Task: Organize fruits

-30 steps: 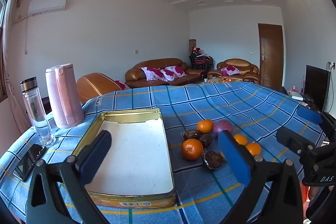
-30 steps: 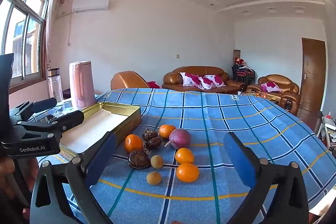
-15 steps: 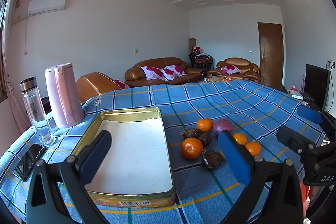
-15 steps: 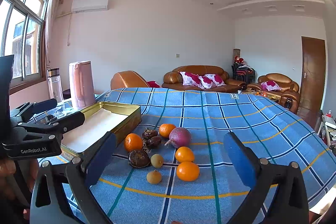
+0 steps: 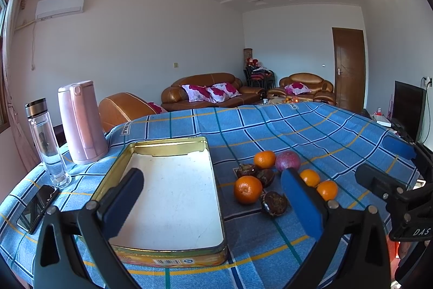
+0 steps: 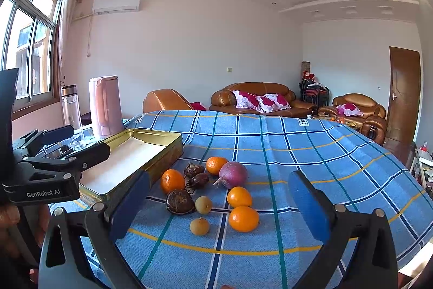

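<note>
Four oranges (image 6: 243, 218); three dark fruits (image 6: 180, 202); two longans (image 6: 199, 226); one tin (image 5: 173, 188)

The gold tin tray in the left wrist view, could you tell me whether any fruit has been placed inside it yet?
No, the gold tin tray shows only its bare white floor, while the oranges lie beside it on the tablecloth.

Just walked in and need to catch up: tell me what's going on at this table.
A person holds a pair of tongs in each hand over a blue checked tablecloth. Both the left tongs and right tongs are open and hold nothing. The gold tin holds no fruit. The oranges, a purple fruit and some dark and small tan fruits lie loose beside it.
</note>
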The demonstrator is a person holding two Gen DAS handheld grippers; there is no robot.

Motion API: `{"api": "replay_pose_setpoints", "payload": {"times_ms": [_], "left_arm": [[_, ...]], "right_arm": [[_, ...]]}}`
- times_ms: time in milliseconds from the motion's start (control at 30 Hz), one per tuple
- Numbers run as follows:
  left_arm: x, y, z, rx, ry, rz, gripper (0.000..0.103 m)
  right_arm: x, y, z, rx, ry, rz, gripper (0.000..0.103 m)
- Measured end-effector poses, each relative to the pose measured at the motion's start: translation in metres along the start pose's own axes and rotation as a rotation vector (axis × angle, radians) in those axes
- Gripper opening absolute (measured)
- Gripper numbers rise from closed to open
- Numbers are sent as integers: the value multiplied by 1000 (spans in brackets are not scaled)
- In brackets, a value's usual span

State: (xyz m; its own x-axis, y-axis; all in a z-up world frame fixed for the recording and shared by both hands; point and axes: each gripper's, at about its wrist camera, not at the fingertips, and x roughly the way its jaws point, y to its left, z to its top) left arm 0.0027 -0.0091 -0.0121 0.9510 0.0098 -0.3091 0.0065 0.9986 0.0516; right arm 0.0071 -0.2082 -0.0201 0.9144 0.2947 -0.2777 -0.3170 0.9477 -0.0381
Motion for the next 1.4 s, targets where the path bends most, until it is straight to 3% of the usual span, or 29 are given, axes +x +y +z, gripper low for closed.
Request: {"api": "replay_pose_setpoints", "payload": {"times_ms": [733, 1167, 1400], "left_arm": [[4, 0, -3, 2, 12, -1, 103], [20, -19, -15, 31, 61, -19, 103], [31, -42, -21, 57, 86, -65, 103]], "right_arm": [[2, 2, -1, 0, 8, 3, 102], [20, -20, -21, 41, 91, -32, 102], [31, -47, -41, 67, 156, -54, 102]]}}
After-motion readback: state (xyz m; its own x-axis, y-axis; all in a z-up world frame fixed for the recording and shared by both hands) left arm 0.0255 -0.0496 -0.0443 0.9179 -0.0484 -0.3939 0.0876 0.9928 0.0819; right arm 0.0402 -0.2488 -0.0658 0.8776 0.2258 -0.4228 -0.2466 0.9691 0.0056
